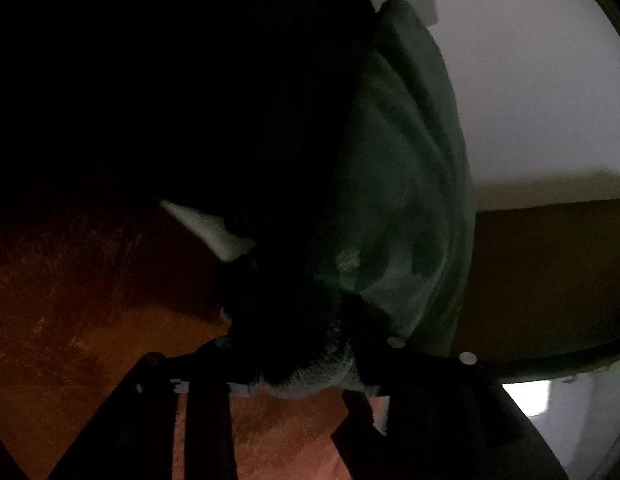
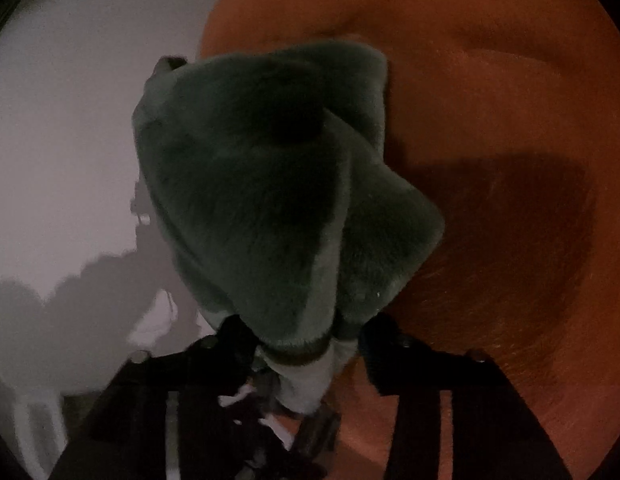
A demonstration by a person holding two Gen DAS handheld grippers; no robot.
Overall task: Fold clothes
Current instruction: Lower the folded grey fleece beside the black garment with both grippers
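A dark green fleece garment (image 1: 402,208) hangs bunched in front of the left wrist camera and hides most of that view. Its edge is pinched between the fingers of my left gripper (image 1: 305,360), which is shut on it. A pale tag or lining tip (image 1: 205,228) sticks out of the dark fabric at the left. In the right wrist view the same garment (image 2: 277,184) rises as a thick fuzzy bundle from my right gripper (image 2: 305,342), shut on its ribbed hem. Both ends are held above the orange surface (image 2: 490,120).
The orange surface (image 1: 69,300) spreads below both grippers, with the garment's shadow (image 2: 510,216) on it. A white wall (image 1: 530,80) stands behind, also the wall (image 2: 61,120) at the left of the right wrist view. The scene is dim.
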